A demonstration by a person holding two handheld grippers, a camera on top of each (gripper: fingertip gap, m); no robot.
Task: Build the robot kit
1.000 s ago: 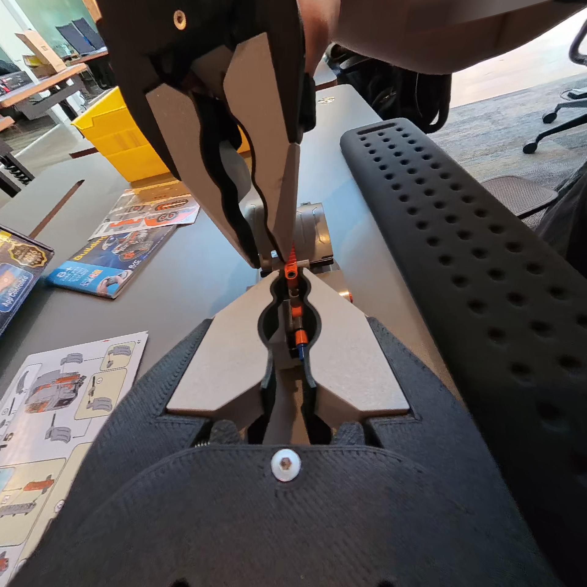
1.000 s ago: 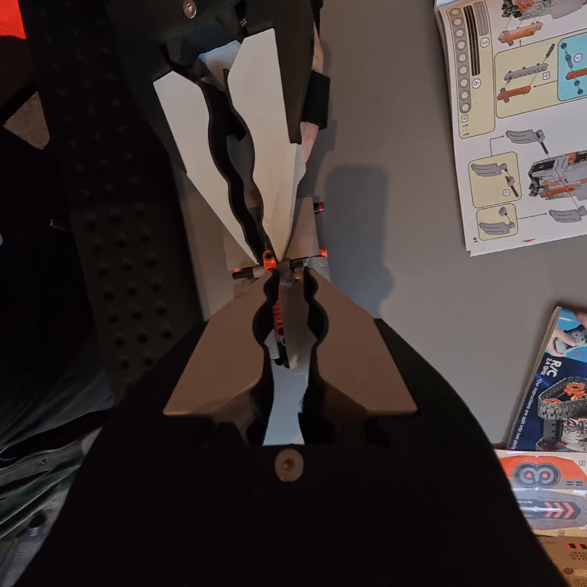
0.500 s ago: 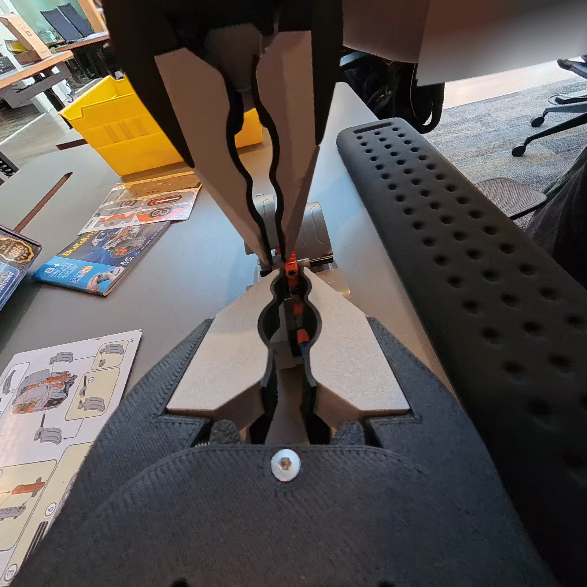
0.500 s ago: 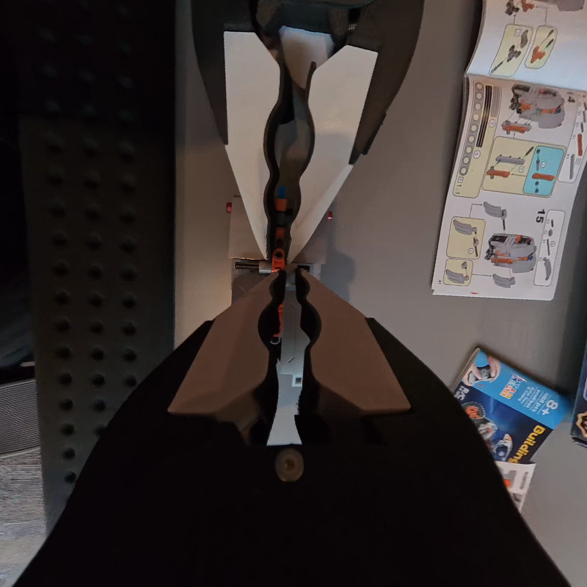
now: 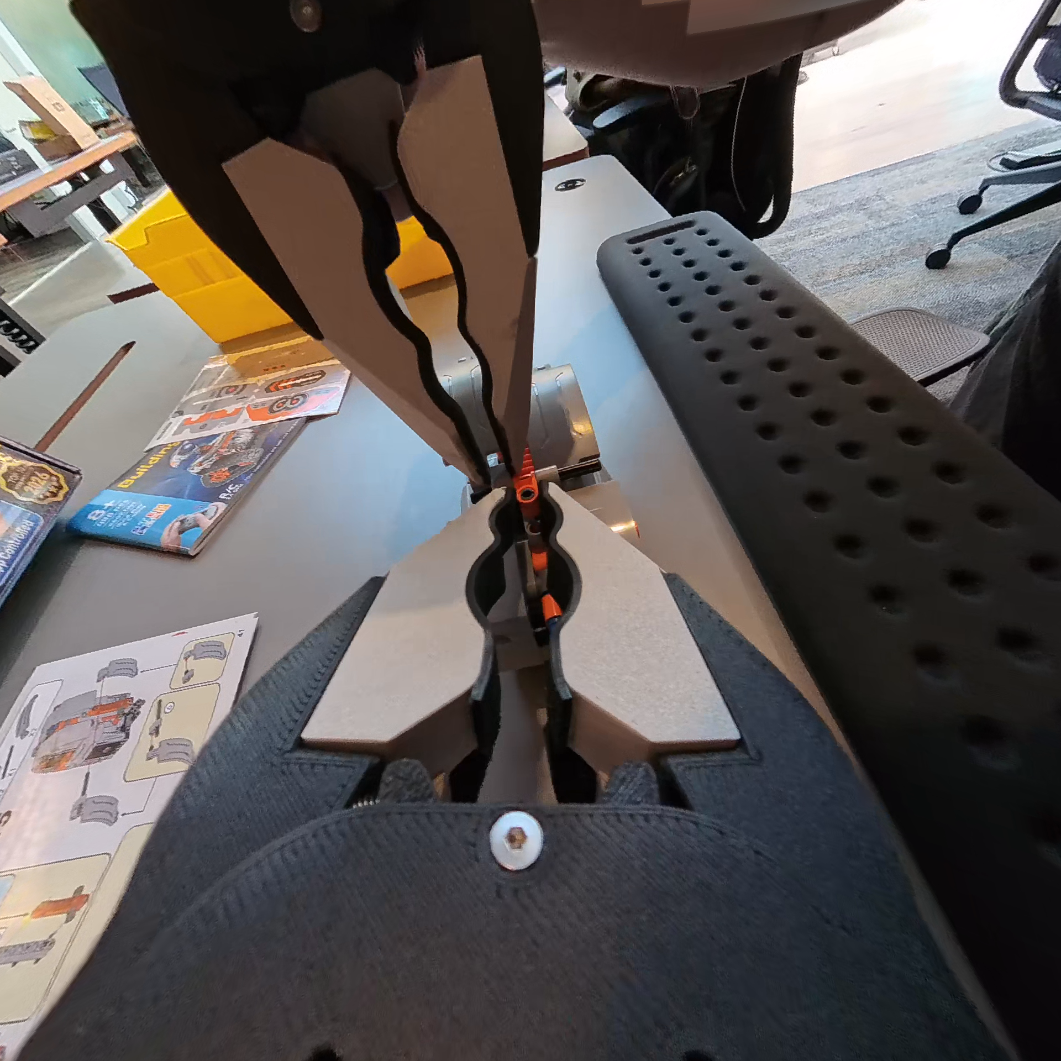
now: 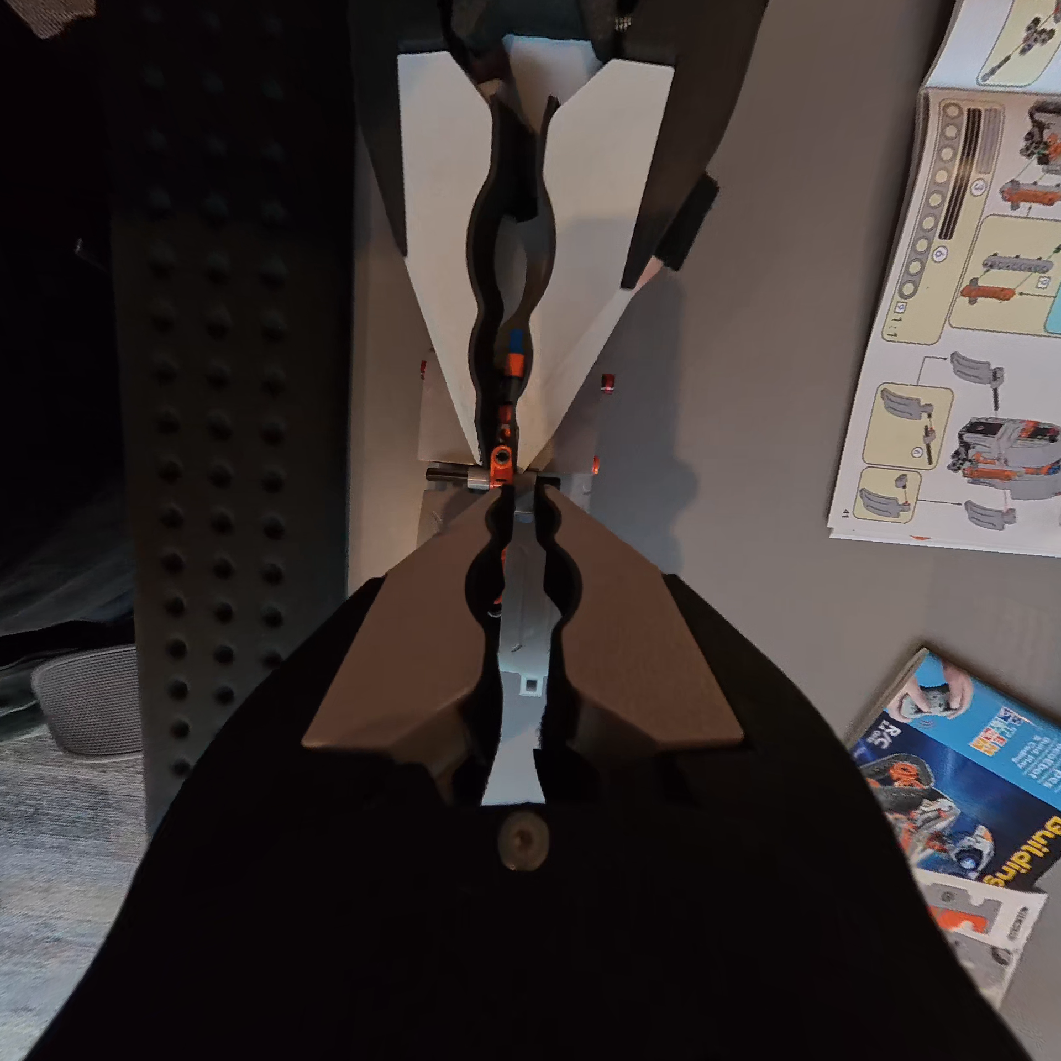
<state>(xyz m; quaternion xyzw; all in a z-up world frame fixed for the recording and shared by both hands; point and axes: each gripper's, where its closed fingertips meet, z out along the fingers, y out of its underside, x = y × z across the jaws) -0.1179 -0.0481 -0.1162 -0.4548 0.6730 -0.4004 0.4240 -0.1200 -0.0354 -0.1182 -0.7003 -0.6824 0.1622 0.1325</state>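
Note:
My left gripper point(image 5: 525, 496) is shut on a thin rod assembly point(image 5: 539, 565) of black, orange and blue parts, with an orange connector point(image 5: 526, 492) at its tips. My right gripper point(image 6: 521, 491) comes in from the opposite side, tip to tip with the left, and is shut on a thin orange piece point(image 6: 501, 577) that reaches the connector point(image 6: 501, 459). A black cross axle with a grey bush point(image 6: 459, 475) passes through that connector. Both are held just above a grey model body point(image 5: 554, 402) on the table. The right gripper also shows in the left wrist view point(image 5: 495, 475), and the left gripper in the right wrist view point(image 6: 505, 453).
A long black perforated pad point(image 5: 804, 413) lies along the table's right edge. An open instruction booklet point(image 5: 115, 746), a blue leaflet point(image 5: 184, 494), a sticker sheet point(image 5: 258, 396) and a box point(image 5: 23, 505) lie to the left. A yellow bin point(image 5: 189, 275) stands behind. The grippers are tip to tip, or close to it.
The right gripper has swung from a tilted pose to in line with the left gripper, tips still meeting at the orange connector. Both stay shut.

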